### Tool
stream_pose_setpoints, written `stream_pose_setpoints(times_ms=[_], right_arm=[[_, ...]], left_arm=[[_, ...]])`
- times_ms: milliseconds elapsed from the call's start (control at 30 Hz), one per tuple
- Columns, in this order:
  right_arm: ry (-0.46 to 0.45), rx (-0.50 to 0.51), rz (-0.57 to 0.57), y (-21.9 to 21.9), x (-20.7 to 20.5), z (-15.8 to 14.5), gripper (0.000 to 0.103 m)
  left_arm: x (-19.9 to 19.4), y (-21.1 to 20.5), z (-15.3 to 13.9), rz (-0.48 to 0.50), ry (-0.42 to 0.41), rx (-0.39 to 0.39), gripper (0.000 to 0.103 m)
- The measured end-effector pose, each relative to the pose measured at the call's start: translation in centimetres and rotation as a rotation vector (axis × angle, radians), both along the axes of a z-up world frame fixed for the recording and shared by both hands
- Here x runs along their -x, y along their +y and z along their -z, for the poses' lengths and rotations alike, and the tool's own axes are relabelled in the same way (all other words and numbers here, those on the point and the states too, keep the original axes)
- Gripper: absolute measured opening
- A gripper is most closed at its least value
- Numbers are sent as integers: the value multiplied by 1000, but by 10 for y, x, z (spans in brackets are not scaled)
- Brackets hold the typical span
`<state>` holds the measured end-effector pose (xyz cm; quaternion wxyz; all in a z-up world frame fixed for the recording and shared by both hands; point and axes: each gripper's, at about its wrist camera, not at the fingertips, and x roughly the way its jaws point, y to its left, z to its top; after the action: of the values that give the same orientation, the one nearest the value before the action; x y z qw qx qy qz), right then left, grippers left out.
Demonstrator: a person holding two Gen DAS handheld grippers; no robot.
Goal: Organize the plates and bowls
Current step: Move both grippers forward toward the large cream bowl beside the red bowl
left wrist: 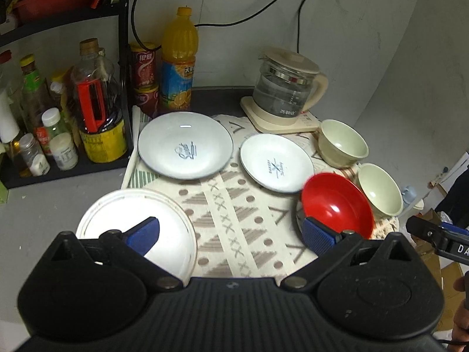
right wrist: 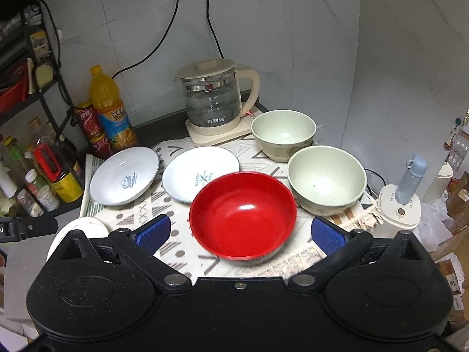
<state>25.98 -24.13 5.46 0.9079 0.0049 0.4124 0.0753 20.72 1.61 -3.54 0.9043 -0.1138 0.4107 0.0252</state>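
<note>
Hovering spread and empty, the right gripper (right wrist: 240,231) frames the red bowl (right wrist: 242,215), which sits on the patterned cloth (right wrist: 176,246) at the desk's near edge, just beside a green bowl (right wrist: 326,180). It looks like light, stiff plastic with a glossy, likely slippery skin; pinching the near rim, one pad inside and one outside, seems safest. The left gripper (left wrist: 231,236), jaws also spread, hangs over the white plate (left wrist: 134,228).
</note>
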Motion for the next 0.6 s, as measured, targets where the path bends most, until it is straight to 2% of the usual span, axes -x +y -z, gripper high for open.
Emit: stream_pose_setpoints(times_ms=[267,600], right_arm=[[7,7,55,1,-29,11,103],[25,2,126,-24,-56,18,103]], left_arm=[[-45,1,9,45,32,-10,103],[-87,-26,14,90,77,-14,103]])
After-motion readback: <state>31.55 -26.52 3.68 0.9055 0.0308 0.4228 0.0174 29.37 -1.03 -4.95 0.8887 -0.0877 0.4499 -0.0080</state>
